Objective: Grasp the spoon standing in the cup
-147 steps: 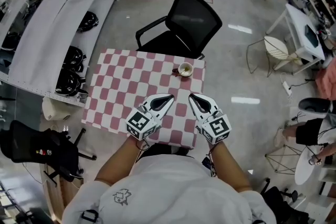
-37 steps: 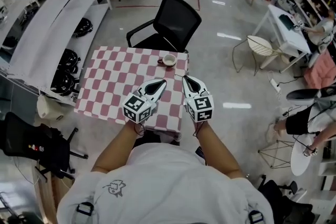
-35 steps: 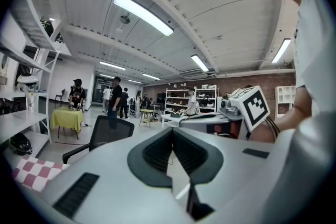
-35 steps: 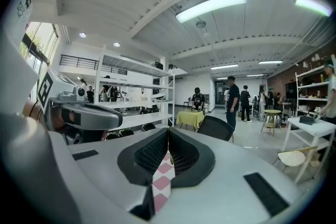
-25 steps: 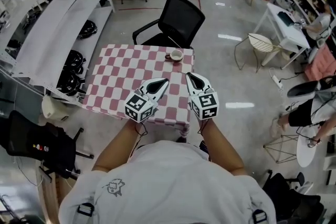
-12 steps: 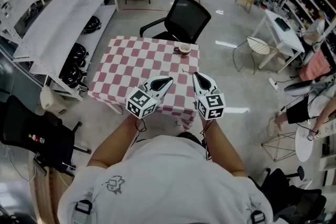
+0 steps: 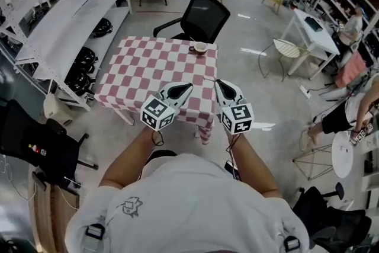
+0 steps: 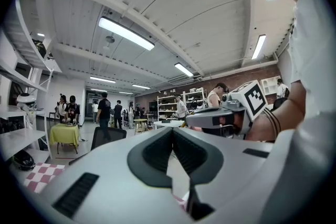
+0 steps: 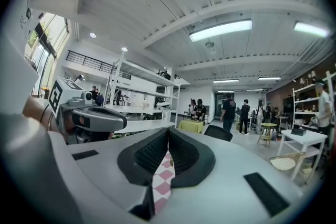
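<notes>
I hold both grippers out in front of me at the near end of the table with the red-and-white checked cloth (image 7: 148,68). My left gripper (image 7: 187,87) is just above the cloth's near edge, and my right gripper (image 7: 218,83) is beside it at the table's near right corner. The two are close together but not touching. In each gripper's own view the two dark jaws meet at the tip, so both are fully closed with nothing between them. The cup (image 7: 200,48) sits on the far edge of the table towards the right-hand corner, well apart from both grippers. From here it is too small for me to make out the spoon. A black office chair (image 7: 201,15) stands just behind that far edge.
</notes>
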Demonstrator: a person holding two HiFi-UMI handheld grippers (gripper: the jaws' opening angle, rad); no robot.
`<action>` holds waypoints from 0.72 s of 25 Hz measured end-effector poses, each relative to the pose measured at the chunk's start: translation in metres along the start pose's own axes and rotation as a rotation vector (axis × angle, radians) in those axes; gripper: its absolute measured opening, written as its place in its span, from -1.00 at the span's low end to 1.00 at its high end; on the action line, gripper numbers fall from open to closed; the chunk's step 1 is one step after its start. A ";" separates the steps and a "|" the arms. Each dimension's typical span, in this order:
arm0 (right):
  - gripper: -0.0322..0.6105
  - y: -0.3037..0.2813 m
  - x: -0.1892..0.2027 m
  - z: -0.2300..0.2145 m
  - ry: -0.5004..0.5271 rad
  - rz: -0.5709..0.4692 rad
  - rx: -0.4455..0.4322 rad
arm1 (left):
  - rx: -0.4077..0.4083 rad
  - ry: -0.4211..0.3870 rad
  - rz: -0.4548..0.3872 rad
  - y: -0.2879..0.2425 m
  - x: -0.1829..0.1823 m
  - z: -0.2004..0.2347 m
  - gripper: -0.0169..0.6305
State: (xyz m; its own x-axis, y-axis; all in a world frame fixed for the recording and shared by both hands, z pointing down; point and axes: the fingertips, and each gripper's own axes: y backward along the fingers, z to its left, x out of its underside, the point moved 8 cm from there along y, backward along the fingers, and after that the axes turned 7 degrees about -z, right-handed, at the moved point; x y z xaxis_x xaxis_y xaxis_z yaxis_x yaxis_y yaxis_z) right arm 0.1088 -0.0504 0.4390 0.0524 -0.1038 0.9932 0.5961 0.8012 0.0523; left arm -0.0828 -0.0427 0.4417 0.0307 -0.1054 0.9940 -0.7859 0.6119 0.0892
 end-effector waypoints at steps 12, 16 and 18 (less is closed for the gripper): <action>-0.79 0.117 -0.036 0.014 -0.026 0.004 -0.100 | -0.080 0.000 0.011 0.023 -0.038 -0.116 -0.91; -0.79 0.147 -0.044 0.023 -0.043 -0.002 -0.122 | -0.091 0.007 0.031 0.036 -0.045 -0.149 -0.91; -0.79 0.159 -0.045 0.027 -0.056 -0.004 -0.124 | -0.096 0.015 0.041 0.041 -0.045 -0.163 -0.91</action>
State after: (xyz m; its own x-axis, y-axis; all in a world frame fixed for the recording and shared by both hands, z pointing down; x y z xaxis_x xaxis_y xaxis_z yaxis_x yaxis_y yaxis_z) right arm 0.1792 0.0978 0.4051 0.0072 -0.0708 0.9975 0.6906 0.7218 0.0462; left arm -0.0164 0.1149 0.4107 0.0092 -0.0675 0.9977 -0.7241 0.6877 0.0532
